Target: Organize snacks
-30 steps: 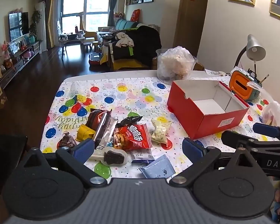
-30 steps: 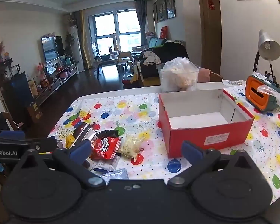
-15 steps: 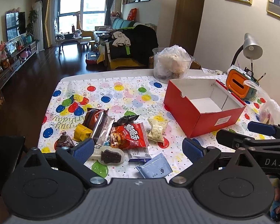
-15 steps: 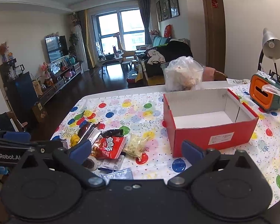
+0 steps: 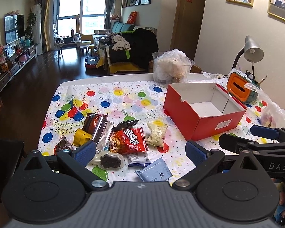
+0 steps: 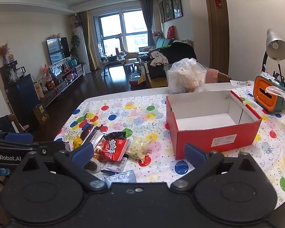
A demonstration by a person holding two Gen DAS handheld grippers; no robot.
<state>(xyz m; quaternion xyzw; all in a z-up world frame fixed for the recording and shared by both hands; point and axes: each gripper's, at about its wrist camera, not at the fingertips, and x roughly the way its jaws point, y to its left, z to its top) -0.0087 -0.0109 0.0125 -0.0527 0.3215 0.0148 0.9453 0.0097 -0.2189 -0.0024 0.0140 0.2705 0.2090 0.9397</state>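
A pile of snack packets lies on the balloon-print tablecloth: a red packet (image 5: 130,140) (image 6: 112,150), a pale green packet (image 5: 156,134) (image 6: 138,148), a silver-brown wrapper (image 5: 99,127), a blue sachet (image 5: 154,172) (image 6: 119,177), a chocolate lolly (image 5: 109,160). An open, empty red box (image 5: 205,112) (image 6: 212,123) stands to their right. My left gripper (image 5: 140,152) is open above the near edge of the pile. My right gripper (image 6: 138,153) is open, between the pile and the box. Both hold nothing.
A clear tub with a plastic bag (image 5: 171,68) (image 6: 186,79) stands behind the box. An orange holder (image 5: 241,89) (image 6: 266,96) and a desk lamp (image 5: 252,51) are at the far right. A plastic bag (image 5: 275,114) lies at the right edge.
Both views have drifted slightly; the grippers stay open and nothing on the table has moved.
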